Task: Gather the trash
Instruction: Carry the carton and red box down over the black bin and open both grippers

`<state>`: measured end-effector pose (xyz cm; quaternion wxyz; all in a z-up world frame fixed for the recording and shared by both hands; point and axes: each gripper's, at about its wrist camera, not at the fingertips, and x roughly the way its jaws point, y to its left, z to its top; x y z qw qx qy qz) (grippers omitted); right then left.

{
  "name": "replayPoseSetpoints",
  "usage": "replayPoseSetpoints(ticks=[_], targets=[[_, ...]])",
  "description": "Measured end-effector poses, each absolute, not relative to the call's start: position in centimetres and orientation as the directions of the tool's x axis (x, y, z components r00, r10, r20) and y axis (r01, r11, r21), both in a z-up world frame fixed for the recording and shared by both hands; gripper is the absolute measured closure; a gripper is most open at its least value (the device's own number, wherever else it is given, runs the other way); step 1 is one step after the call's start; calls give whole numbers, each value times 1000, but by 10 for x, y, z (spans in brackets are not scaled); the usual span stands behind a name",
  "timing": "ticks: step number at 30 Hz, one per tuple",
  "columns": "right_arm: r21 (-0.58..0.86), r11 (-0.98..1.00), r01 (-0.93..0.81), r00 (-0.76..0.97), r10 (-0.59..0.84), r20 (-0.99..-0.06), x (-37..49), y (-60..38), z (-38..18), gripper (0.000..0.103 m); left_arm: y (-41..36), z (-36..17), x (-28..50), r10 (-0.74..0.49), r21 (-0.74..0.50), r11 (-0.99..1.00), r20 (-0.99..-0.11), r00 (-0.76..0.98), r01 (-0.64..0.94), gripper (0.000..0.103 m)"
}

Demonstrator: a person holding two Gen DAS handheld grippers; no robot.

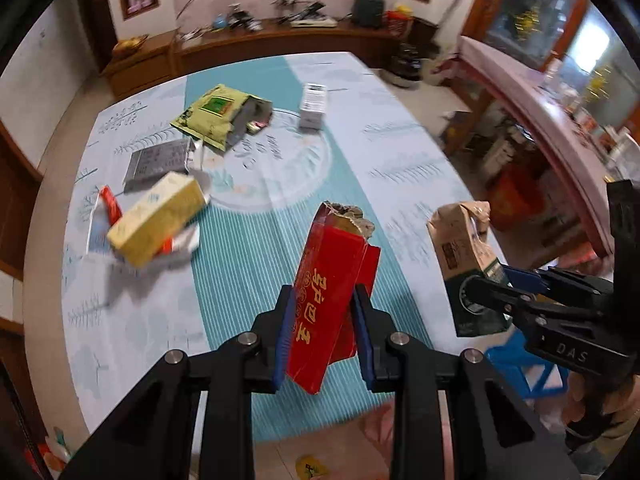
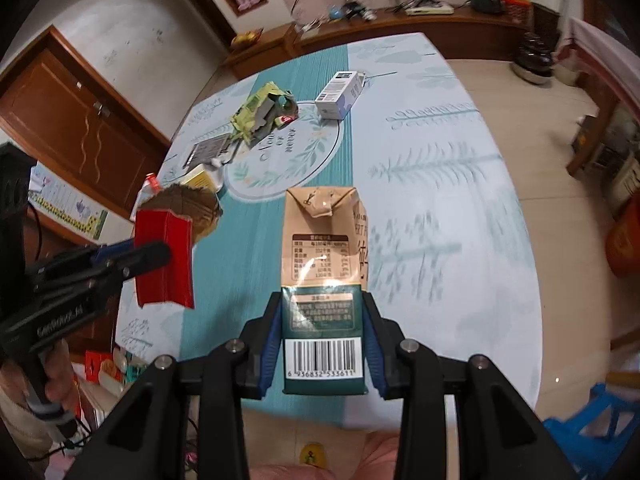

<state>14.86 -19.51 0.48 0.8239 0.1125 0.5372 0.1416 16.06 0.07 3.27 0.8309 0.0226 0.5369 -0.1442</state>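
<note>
We are holding a torn red box (image 1: 328, 304) clamped in the left gripper (image 1: 324, 332) and a brown milk carton (image 2: 324, 280) clamped in the right gripper (image 2: 324, 344), both lifted above the near edge of the table (image 1: 400, 152). More litter is lying farther left. We are judging that keeping both squeezes steady matters while carrying.

Left gripper (image 1: 324, 336) and right gripper (image 2: 323, 350) jaws each clamped, side by side.

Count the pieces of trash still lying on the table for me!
5, maybe more hidden: a green packet and white box at the far end, a grey packet nearer, then a yellow box lying on a red-and-white wrapper.
</note>
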Motion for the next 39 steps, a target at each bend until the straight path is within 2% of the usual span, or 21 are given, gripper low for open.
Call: replayPoseSetpoints(ticks=[7, 18, 26, 39], targets=[[359, 933, 34, 447, 307, -840, 32, -172, 9, 66, 18, 38, 64, -264, -111, 920, -886, 382, 377, 77], [340, 929, 145, 332, 278, -901, -68, -150, -33, 66, 19, 1, -21, -295, -175, 896, -922, 251, 409, 77], [350, 902, 251, 258, 286, -923, -85, -172, -118, 66, -9, -91, -33, -235, -147, 908, -954, 186, 391, 77], [330, 889, 316, 222, 269, -937, -59, -195, -263, 66, -36, -265, 4, -199, -158, 938, -974, 105, 309, 76]])
